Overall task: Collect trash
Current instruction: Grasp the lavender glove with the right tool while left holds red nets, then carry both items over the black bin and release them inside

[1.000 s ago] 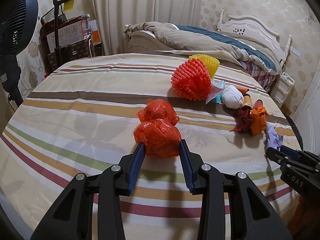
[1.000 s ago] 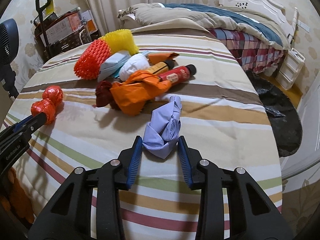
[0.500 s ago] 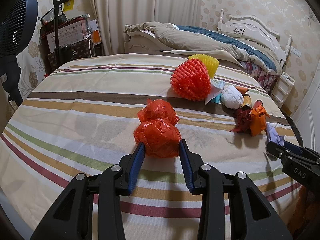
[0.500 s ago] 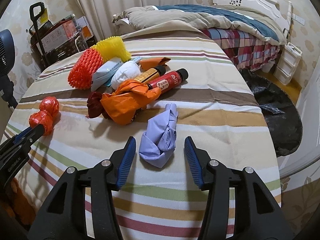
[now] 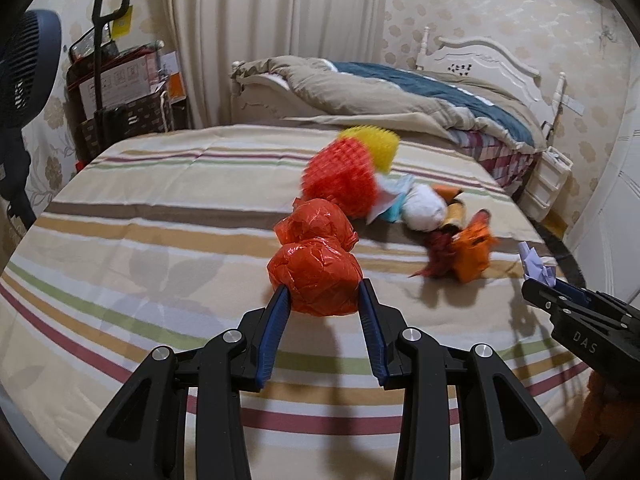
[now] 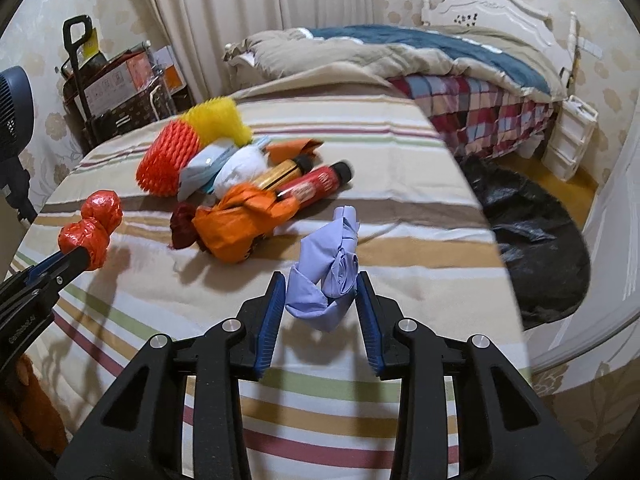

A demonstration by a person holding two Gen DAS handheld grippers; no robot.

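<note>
A crumpled red plastic bag, knotted into two lumps, is pinched at its near lump by my left gripper, which is shut on it. It casts a shadow on the striped tablecloth. In the right wrist view a crumpled purple wad sits between the blue pads of my right gripper. Its jaws are closing, and both pads press the wad's sides. Each gripper shows in the other's view: the left gripper with the red bag, the right gripper with the purple wad.
A pile of trash lies mid-table: a red foam net, a yellow foam net, a white wad, an orange bag and a red bottle. A black bag lies on the floor to the right, a bed behind.
The right gripper's jaws stood wide around the purple wad half a second ago and are now pressed on it again. The left gripper keeps its hold on the red bag.
</note>
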